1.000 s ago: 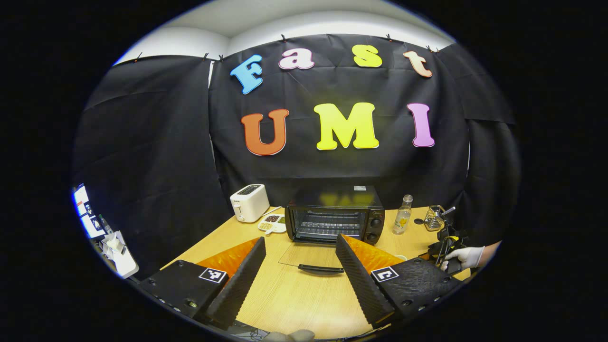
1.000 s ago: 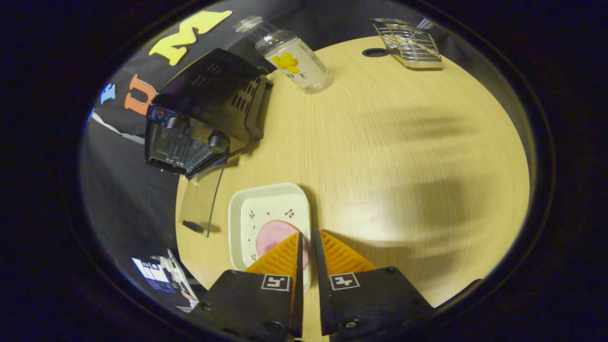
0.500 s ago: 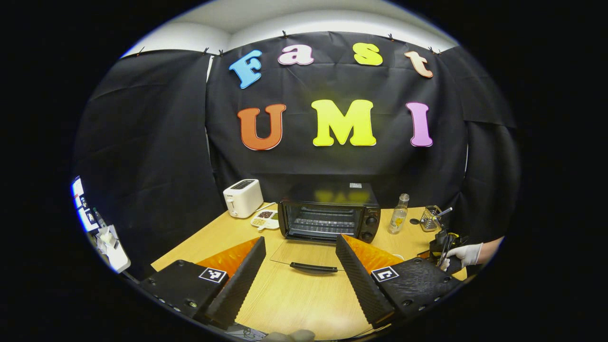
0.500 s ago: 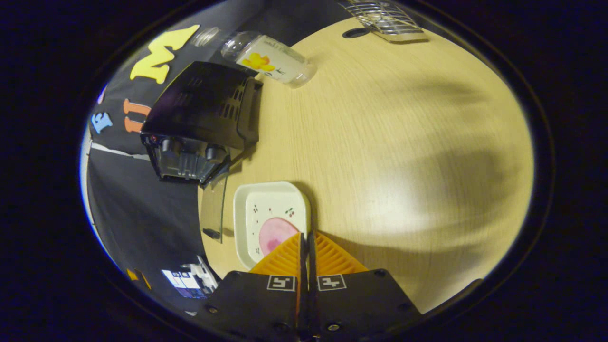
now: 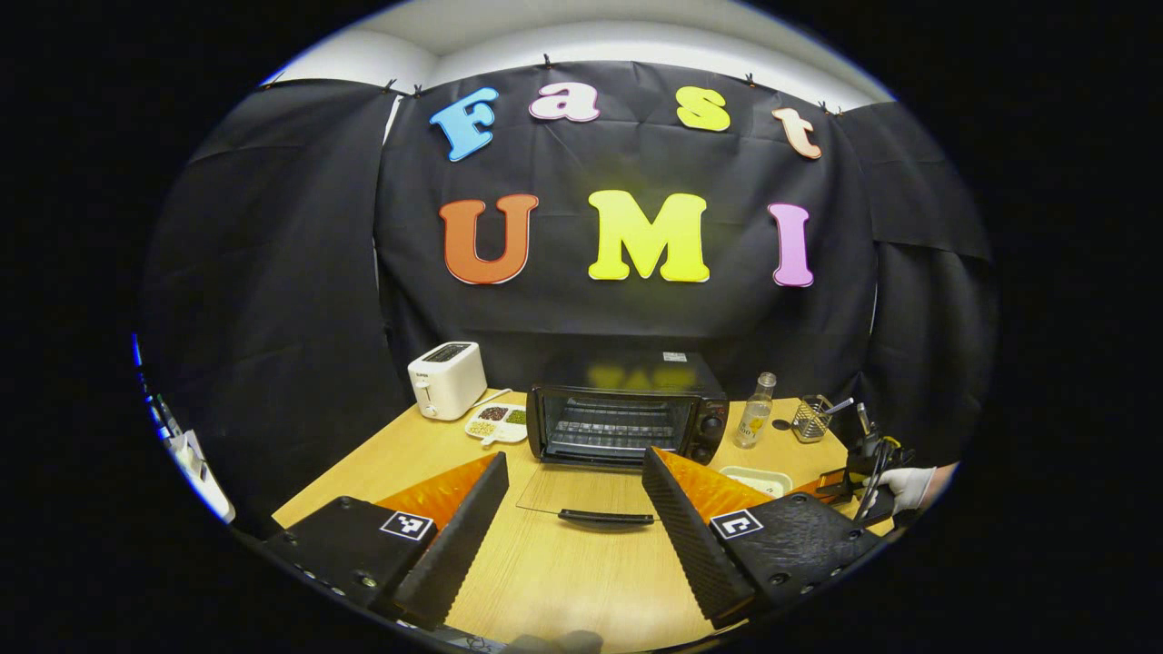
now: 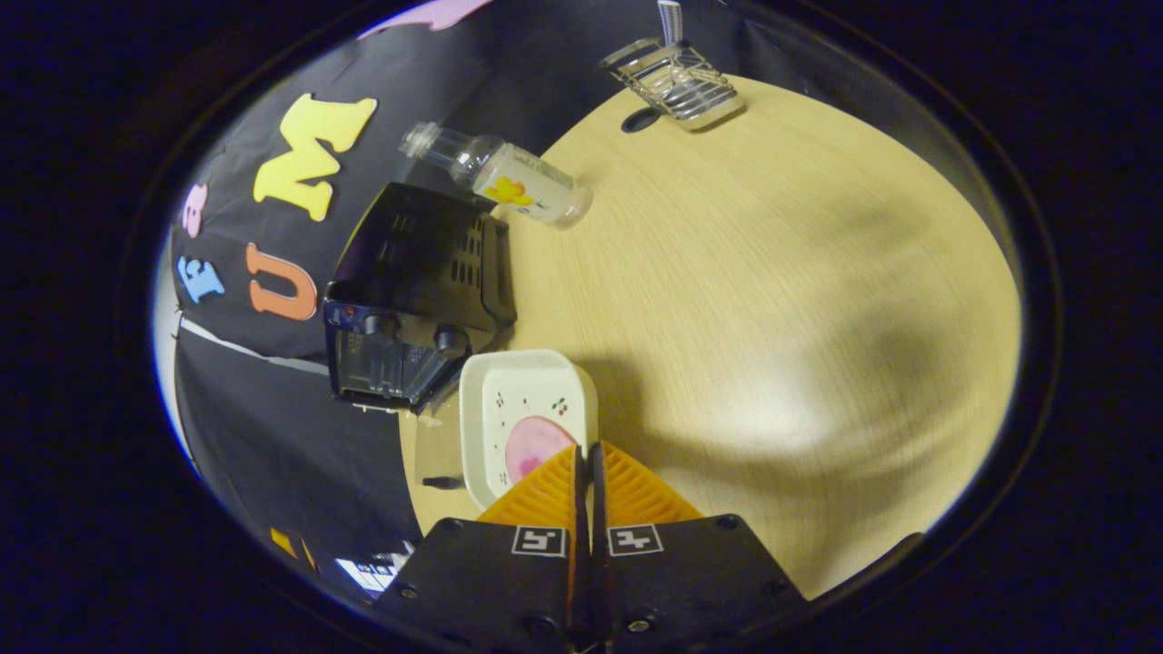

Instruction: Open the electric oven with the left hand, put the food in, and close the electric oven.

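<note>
Left gripper (image 5: 572, 509): fingers spread wide, holding nothing, raised over the table (image 5: 581, 581) well short of the electric oven (image 5: 627, 422). The oven stands straight ahead between the fingers; its glass door (image 5: 581, 490) lies folded flat toward the gripper, handle (image 5: 606, 518) nearest, rack exposed.

Right gripper (image 6: 586, 463): fingers closed together on the near rim of the white dish (image 6: 527, 418), which carries a pink slice of food (image 6: 534, 447). Dish sits just ahead of the tips, beside the door edge; whether it is clear of the table I cannot tell.

Judged step: opening done, loading in hand. Next move calls for swinging the dish left across the door and sliding it level onto the rack.

Dish is near-square; its slightly longer axis runs along the fingers, far edge toward the oven's knob side.
</note>
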The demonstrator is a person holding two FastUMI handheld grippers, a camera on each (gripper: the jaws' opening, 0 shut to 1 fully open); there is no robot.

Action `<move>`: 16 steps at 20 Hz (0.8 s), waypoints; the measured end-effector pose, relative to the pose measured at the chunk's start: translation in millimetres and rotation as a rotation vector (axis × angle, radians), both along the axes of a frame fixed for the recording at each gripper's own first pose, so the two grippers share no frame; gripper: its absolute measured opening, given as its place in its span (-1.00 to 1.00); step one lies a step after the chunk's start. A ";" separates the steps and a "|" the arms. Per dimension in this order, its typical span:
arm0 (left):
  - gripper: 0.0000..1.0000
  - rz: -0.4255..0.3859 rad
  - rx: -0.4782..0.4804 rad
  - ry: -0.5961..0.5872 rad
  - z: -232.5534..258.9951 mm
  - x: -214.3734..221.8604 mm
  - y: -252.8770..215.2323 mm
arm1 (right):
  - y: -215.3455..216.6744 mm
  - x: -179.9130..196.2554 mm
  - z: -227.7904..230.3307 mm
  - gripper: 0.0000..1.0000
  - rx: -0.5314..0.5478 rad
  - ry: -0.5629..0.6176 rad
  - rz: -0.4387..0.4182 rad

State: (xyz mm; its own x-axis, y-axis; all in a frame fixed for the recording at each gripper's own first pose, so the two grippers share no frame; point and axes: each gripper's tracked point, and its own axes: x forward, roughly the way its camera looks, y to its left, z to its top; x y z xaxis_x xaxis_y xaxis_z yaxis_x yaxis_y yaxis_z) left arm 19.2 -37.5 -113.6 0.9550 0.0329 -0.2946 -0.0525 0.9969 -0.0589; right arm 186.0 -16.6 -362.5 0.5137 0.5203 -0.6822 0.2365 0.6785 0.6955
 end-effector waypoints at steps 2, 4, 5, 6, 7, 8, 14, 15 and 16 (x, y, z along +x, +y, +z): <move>0.90 -0.026 -0.001 -0.008 0.5 7.6 14.1 | 5.1 -5.5 16.5 -0.93 0.011 -0.008 -0.071; 0.90 -0.062 -0.007 -0.012 -1.1 12.4 24.1 | 15.5 -11.5 31.5 -0.92 0.041 -0.014 -0.142; 0.90 -0.085 -0.010 -0.007 -4.8 15.5 29.0 | 22.0 -13.9 38.6 -0.93 0.054 -0.019 -0.174; 0.90 -0.099 -0.009 -0.003 -7.3 16.4 35.7 | 27.5 -15.6 45.0 -0.93 0.063 -0.029 -0.201; 0.90 -0.114 -0.013 -0.001 -9.6 17.5 41.8 | 31.9 -16.7 49.3 -0.93 0.067 -0.036 -0.227; 0.90 -0.125 -0.020 -0.003 -10.3 17.1 47.9 | 37.7 -18.6 54.9 -0.93 0.071 -0.045 -0.255; 0.90 -0.158 -0.026 0.009 -23.6 17.9 86.7 | 85.0 -30.7 72.9 -0.93 0.156 -0.044 -0.439; 0.90 -0.160 -0.029 0.018 -26.8 17.9 91.5 | 93.7 -32.0 73.0 -0.93 0.166 -0.041 -0.463; 0.91 -0.162 -0.033 0.017 -26.4 17.3 96.5 | 103.6 -32.5 72.7 -0.93 0.173 -0.039 -0.484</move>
